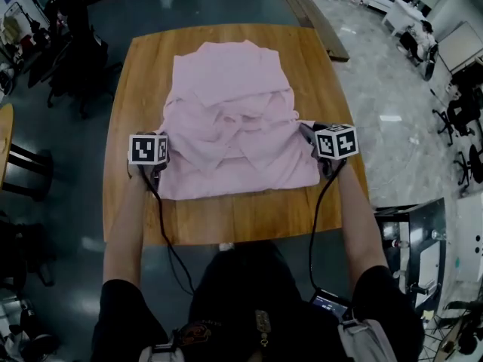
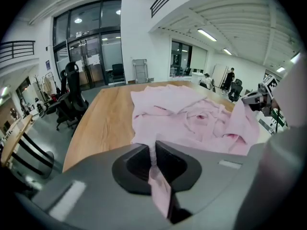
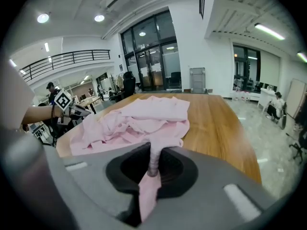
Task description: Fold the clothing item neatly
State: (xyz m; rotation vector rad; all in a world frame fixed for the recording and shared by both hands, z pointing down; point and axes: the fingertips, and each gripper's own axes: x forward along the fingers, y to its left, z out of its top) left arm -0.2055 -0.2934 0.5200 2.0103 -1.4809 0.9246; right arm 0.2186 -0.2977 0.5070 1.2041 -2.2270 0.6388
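Shirt (image 1: 234,111) pinched at both near corners.
My left gripper (image 2: 153,152) and right gripper (image 3: 151,158) are each clamped on a pink fold, probably the hem. The rest lies rumpled ahead, between them. Bare table (image 1: 226,217) runs behind them to the near edge, with narrower strips outside each gripper.

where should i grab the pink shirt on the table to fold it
Grip the pink shirt at its two near corners, coming from the person's side: that hem runs fairly straight across the table, while the middle is bunched. The left gripper and right gripper are shut on those corners.
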